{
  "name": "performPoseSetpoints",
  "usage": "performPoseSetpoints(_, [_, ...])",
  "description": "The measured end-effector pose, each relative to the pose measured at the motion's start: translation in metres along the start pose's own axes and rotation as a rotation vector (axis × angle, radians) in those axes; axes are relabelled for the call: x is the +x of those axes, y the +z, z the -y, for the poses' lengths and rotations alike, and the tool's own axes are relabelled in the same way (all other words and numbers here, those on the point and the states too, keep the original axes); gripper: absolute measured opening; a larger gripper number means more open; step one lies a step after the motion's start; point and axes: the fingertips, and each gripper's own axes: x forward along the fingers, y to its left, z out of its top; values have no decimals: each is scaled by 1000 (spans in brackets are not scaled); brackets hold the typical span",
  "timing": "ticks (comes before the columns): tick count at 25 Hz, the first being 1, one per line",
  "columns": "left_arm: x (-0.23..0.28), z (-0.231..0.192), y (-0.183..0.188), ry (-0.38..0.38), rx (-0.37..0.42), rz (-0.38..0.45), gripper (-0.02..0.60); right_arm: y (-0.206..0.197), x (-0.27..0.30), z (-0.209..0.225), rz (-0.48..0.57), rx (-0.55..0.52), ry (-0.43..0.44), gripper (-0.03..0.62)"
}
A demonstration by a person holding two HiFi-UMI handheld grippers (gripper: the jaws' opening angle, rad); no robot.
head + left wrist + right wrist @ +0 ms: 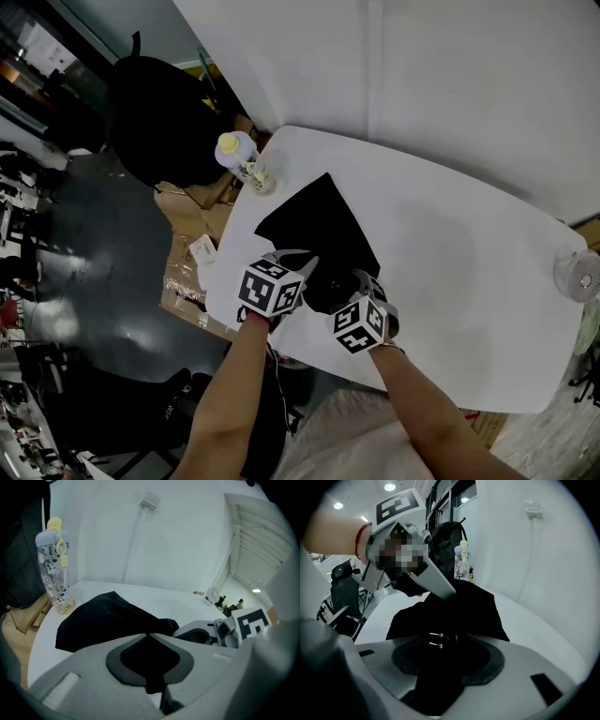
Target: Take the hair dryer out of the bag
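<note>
Head view: flat black wedge-shaped bag [319,225]

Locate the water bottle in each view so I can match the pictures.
Head view: water bottle upper left of centre.
Left gripper view: far left, upright.
Right gripper view: upper centre, beyond the black bag.
Shared landmark: the black bag, lying near the bottle in all three.

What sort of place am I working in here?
Probably a lab or workshop rather than a home: the black bag lies on a plain white table against a bare white wall, flattened cardboard lies on the dark floor beside it, and cluttered workbenches line the far left.
</note>
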Motion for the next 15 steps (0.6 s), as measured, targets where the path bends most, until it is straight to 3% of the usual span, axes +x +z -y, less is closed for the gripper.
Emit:
performPoseSetpoints(10, [-3,0,0,-12,-41,44,25,-2,-3,4,-45,-62,-10,167])
performPoseSetpoints(15, [-13,6,3,-35,-54,74,112,-11,-12,5,-63,-91,14,166])
